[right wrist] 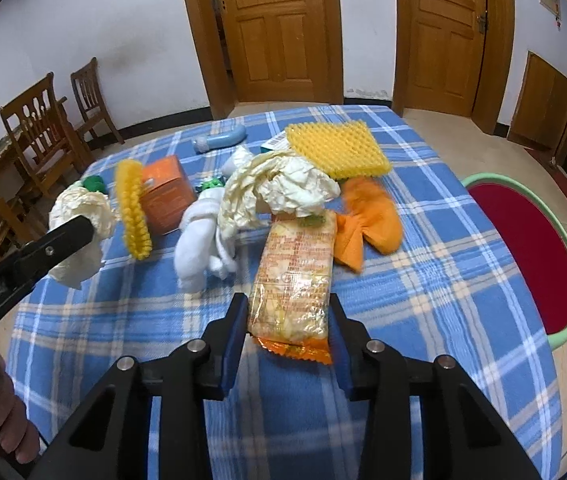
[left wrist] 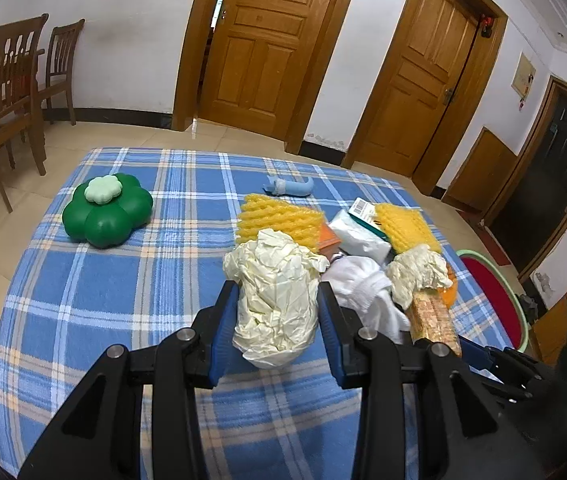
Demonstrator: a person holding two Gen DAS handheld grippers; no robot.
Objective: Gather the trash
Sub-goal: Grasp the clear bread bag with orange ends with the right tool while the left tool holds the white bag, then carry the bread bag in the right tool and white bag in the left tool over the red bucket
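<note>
My left gripper (left wrist: 277, 300) is shut on a crumpled cream paper ball (left wrist: 275, 292), held above the blue checked table; it also shows in the right wrist view (right wrist: 81, 236). My right gripper (right wrist: 287, 312) is shut on a snack packet (right wrist: 295, 280) with an orange end. The packet also shows in the left wrist view (left wrist: 433, 320). A second crumpled cream paper (right wrist: 279, 188) lies on the pile just beyond the packet. A green-rimmed basin with a red inside (right wrist: 531, 248) stands on the floor to the right of the table.
On the tablecloth (right wrist: 423, 280) lie yellow foam nets (right wrist: 335, 150), an orange cloth (right wrist: 371, 224), white socks (right wrist: 203, 240), an orange box (right wrist: 165, 196), a tissue pack (left wrist: 359, 232), a blue tube (left wrist: 291, 187) and a green flower-shaped box (left wrist: 107, 210). Wooden chairs (left wrist: 11, 92) stand far left.
</note>
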